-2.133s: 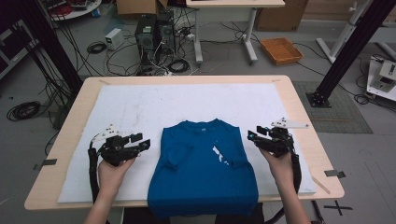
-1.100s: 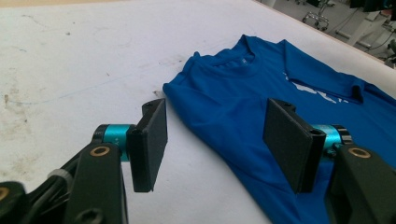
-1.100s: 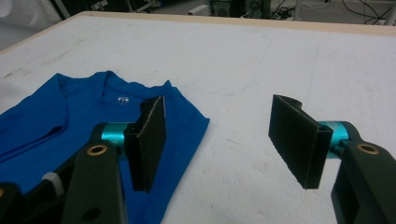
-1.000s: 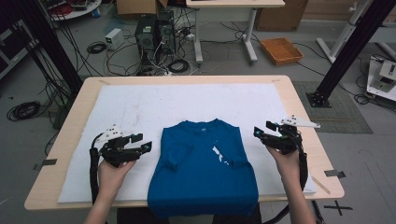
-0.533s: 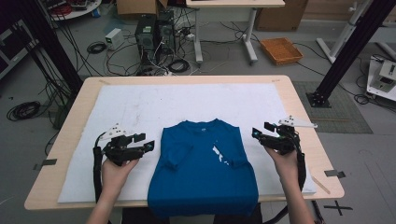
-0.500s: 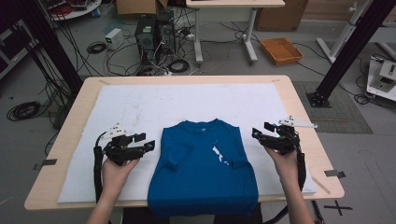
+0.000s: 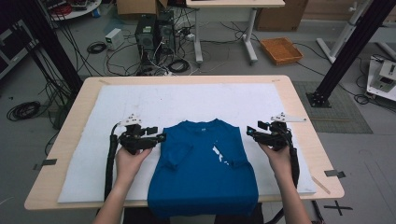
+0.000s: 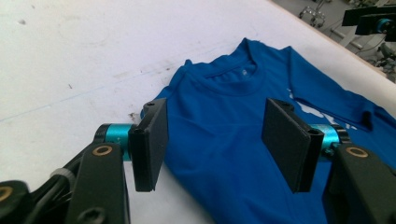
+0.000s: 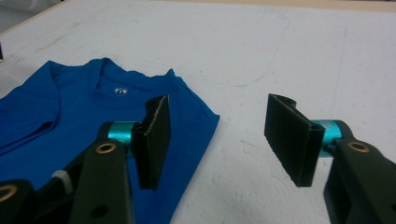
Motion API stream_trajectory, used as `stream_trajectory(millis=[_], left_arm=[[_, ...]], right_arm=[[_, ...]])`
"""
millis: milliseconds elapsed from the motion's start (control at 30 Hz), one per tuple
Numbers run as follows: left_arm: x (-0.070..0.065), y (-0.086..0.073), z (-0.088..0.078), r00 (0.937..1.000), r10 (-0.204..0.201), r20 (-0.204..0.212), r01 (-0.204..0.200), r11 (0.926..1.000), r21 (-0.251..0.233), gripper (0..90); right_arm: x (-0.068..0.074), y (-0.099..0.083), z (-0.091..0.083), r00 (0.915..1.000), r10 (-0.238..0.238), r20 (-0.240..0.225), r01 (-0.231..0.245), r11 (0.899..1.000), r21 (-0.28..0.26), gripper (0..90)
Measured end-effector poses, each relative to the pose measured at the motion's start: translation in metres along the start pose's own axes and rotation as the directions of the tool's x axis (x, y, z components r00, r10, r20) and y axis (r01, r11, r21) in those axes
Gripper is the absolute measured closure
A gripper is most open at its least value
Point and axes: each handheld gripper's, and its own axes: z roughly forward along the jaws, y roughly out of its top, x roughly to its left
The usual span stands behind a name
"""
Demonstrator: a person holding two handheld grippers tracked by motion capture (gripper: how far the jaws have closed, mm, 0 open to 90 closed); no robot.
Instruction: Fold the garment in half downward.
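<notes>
A blue T-shirt [image 7: 205, 168] lies flat on the white mat [image 7: 196, 100], collar away from me and both sleeves folded inward. My left gripper [image 7: 156, 134] points right at the shirt's left shoulder edge. Its jaws stand open over the fabric [image 8: 219, 154] without pressing it, as the left gripper [image 8: 217, 105] view shows. My right gripper [image 7: 254, 129] points left at the other shoulder. The right gripper [image 9: 219, 100] is open, and its jaws have just been closing. One jaw hangs over the shirt's edge [image 9: 56, 107], the other over bare mat.
The mat covers most of a wooden table [image 7: 299, 107], and the shirt's hem hangs over the near edge. Beyond the table the floor holds computer towers [image 7: 147, 35], cables, an orange tray [image 7: 281, 50] and a black frame post [image 7: 348, 51].
My left hand has slid right, bringing its gripper up to the shirt's left shoulder. The right hand has barely shifted, and its jaws look slightly narrower.
</notes>
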Motion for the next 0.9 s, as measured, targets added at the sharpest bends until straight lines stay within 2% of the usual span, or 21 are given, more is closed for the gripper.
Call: stream_trajectory(millis=[133,267,367,433,533,567,667,733,767,800,867,900], left_arm=[[0.009,0.005,0.019,0.9992,-0.031,-0.026,0.033,0.9983,0.048,45.0],[0.017,0.009,0.031,0.9956,-0.061,-0.071,0.066,0.9959,0.062,45.9],[0.022,0.011,0.038,0.9923,-0.080,-0.095,0.088,0.9930,0.079,50.5],[0.025,0.011,0.044,0.9895,-0.085,-0.117,0.097,0.9903,0.100,53.2],[0.027,0.010,0.050,0.9859,-0.067,-0.153,0.089,0.9866,0.137,57.4],[0.027,0.010,0.050,0.9859,-0.067,-0.153,0.089,0.9866,0.137,59.1],[0.027,0.009,0.051,0.9820,-0.047,-0.183,0.072,0.9883,0.134,66.6],[0.025,0.009,0.052,0.9787,-0.029,-0.203,0.058,0.9885,0.139,76.4],[0.025,0.009,0.052,0.9772,-0.016,-0.212,0.047,0.9884,0.144,80.0],[0.025,0.009,0.052,0.9774,-0.017,-0.211,0.047,0.9888,0.142,84.4],[0.025,0.009,0.051,0.9750,-0.012,-0.222,0.044,0.9890,0.141,86.0],[0.025,0.010,0.050,0.9713,-0.011,-0.238,0.045,0.9890,0.141,86.3]], right_arm=[[-0.001,0.003,0.015,0.9999,0.010,-0.013,-0.010,1.000,0.018,48.3],[-0.002,0.008,0.034,0.9997,0.017,-0.015,-0.016,0.997,0.070,53.4],[-0.002,0.011,0.049,0.9999,0.013,-0.002,-0.013,0.995,0.103,55.0],[-0.002,0.011,0.060,0.9996,0.024,0.016,-0.026,0.989,0.145,55.1],[-0.002,0.011,0.075,0.9994,0.006,0.035,-0.013,0.981,0.195,57.0],[-0.001,0.010,0.080,0.9990,-0.001,0.046,-0.009,0.978,0.209,58.6],[-0.001,0.008,0.088,0.9974,-0.030,0.066,0.013,0.969,0.249,69.3],[0.000,0.008,0.087,0.9950,-0.056,0.083,0.034,0.968,0.247,83.0],[0.000,0.008,0.086,0.9959,-0.054,0.072,0.035,0.969,0.244,85.4],[0.000,0.008,0.085,0.9947,-0.062,0.082,0.041,0.970,0.240,87.4],[0.000,0.009,0.083,0.9940,-0.062,0.091,0.039,0.971,0.236,87.9],[0.000,0.009,0.082,0.9939,-0.062,0.092,0.038,0.971,0.236,87.9]])
